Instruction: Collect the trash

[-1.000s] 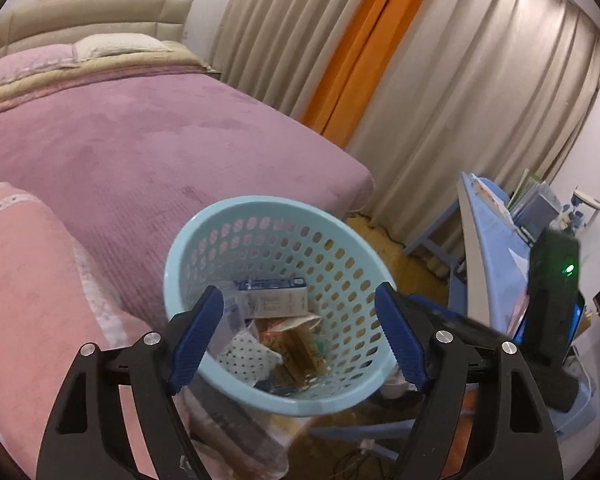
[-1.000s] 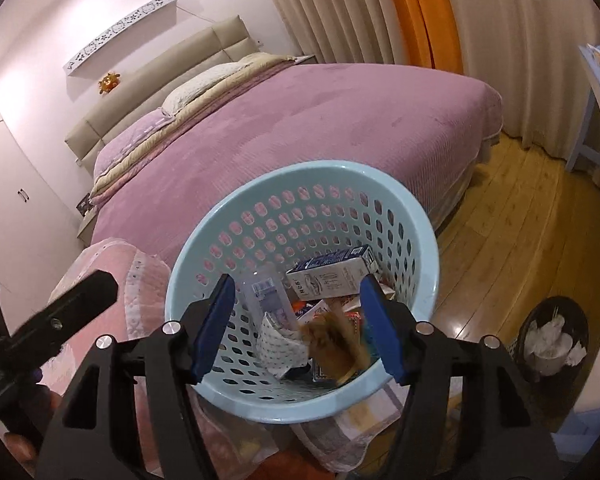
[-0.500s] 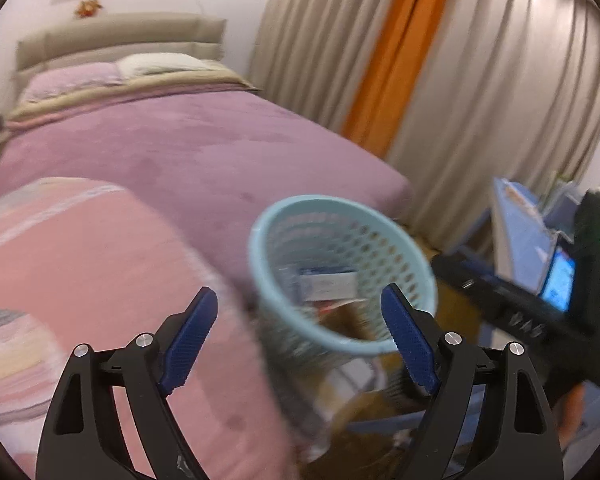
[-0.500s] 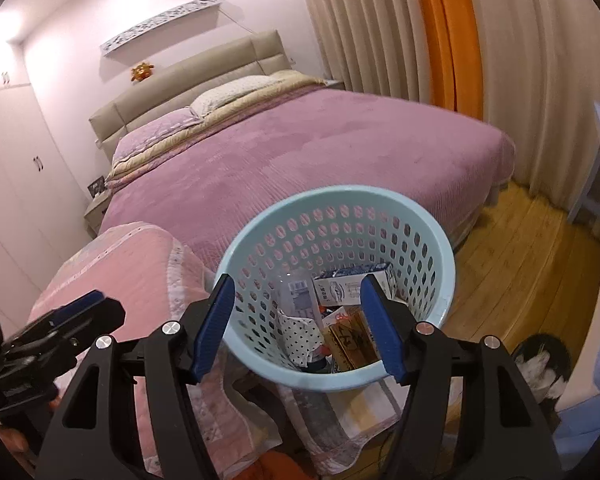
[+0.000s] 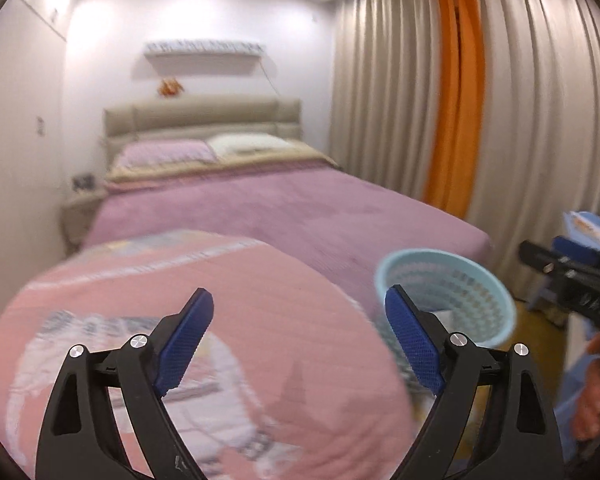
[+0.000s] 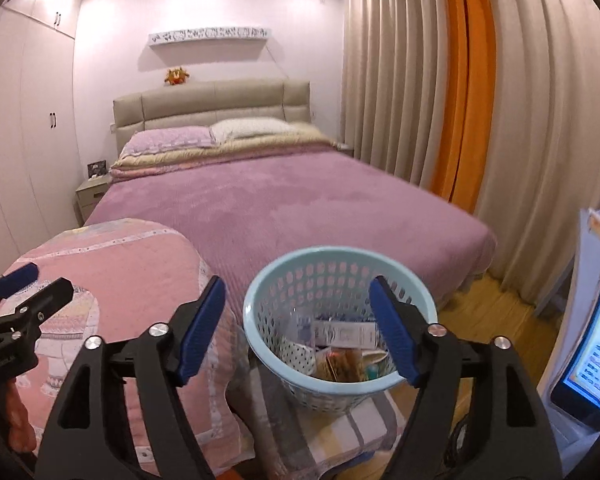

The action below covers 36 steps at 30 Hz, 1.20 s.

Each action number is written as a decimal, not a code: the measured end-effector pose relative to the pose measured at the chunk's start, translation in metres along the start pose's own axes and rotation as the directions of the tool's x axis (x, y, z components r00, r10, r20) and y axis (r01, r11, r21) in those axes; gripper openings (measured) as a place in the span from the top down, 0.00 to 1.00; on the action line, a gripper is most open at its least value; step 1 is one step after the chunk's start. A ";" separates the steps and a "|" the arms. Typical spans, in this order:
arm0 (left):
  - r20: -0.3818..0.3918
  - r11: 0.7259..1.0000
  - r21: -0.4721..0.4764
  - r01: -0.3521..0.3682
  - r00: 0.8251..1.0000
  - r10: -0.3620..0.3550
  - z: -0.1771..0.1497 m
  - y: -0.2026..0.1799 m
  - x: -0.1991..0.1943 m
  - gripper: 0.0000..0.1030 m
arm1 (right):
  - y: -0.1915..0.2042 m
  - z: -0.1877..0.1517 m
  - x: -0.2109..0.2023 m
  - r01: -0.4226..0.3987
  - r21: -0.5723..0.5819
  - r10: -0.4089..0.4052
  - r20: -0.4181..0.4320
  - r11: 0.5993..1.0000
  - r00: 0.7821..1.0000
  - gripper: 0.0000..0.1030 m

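A light blue perforated basket [image 6: 296, 280] stands at the foot of the bed and holds trash [image 6: 340, 356]: a carton, wrappers and a dotted bag. My right gripper [image 6: 298, 320] is open and empty, held back from the basket's near rim. My left gripper [image 5: 300, 326] is open and empty over a pink folded blanket [image 5: 260, 280]; the basket [image 5: 476, 288] is to its right. The left gripper also shows in the right wrist view [image 6: 20, 292], the right gripper in the left wrist view [image 5: 572, 284].
A purple-covered bed [image 6: 284, 200] fills the middle. Beige and orange curtains [image 6: 460, 120] hang on the right. A blue desk with a lit phone [image 6: 592, 340] stands at the far right. Wardrobes [image 6: 20, 140] line the left wall. The floor is wood [image 6: 496, 312].
Both grippers have pulled back and tilted up from the basket. The left one has swung left, so the basket has slid to its right. Both stay open.
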State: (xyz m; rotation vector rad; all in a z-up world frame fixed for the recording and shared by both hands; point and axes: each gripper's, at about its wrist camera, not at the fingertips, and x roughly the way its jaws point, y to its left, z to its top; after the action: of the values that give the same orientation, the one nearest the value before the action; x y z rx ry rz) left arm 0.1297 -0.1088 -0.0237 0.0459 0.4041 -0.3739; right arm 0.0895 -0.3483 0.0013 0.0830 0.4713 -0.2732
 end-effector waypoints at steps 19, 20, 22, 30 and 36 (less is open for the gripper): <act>0.080 0.992 0.045 -0.118 0.990 0.114 -0.035 0.007 0.014 0.07 | 0.011 -0.021 -0.004 0.052 0.095 -0.058 0.063 0.994 0.996 0.28; 0.072 0.993 0.030 -0.115 0.991 0.112 -0.034 0.010 0.015 0.07 | 0.013 -0.022 -0.003 0.053 0.091 -0.059 0.063 0.994 0.996 0.28; 0.058 0.993 0.000 -0.115 0.992 0.115 -0.038 0.016 0.013 0.07 | 0.016 -0.022 -0.004 0.058 0.085 -0.063 0.062 0.995 0.996 0.28; 0.014 0.996 -0.037 -0.076 0.997 0.076 -0.041 0.024 0.018 0.07 | 0.021 -0.023 -0.001 0.066 0.065 -0.069 0.048 0.996 0.996 0.28; -0.012 0.997 -0.028 -0.068 0.998 0.068 -0.043 0.023 0.020 0.07 | 0.022 -0.023 -0.001 0.071 0.062 -0.074 0.044 0.996 0.996 0.28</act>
State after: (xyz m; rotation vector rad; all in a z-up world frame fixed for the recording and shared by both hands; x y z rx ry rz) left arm 0.1389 -0.0896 -0.0721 0.0343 0.4175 -0.3012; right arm 0.0849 -0.3240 -0.0184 0.1190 0.4209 -0.3597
